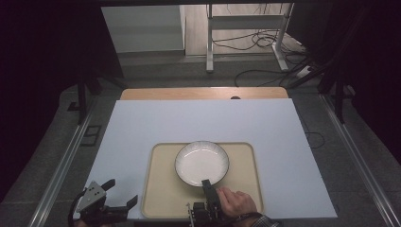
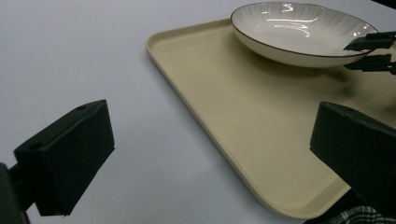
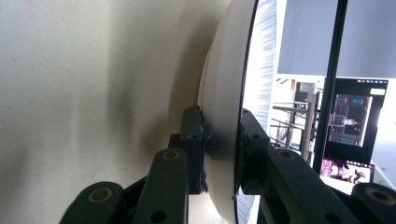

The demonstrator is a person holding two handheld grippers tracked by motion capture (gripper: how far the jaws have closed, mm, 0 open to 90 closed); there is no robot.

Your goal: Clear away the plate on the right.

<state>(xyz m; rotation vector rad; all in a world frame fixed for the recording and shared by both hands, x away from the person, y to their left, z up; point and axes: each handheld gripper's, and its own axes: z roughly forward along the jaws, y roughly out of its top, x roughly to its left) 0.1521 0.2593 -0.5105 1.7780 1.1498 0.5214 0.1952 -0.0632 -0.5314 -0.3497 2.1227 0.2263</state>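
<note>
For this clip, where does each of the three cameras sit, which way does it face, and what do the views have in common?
High view: fixed above the person's side, looking forward and down on the table; the right hand and both grippers enter at the bottom.
Left gripper view: rides the left gripper, low over the table, looking between its wide-open jaws across the tray toward the bowl.
Right gripper view: rides the right gripper, rolled on its side, looking along jaws closed on the bowl's rim.
Shared: the bowl appears in all three; the left gripper view also catches the right gripper's tips at the rim.
</note>
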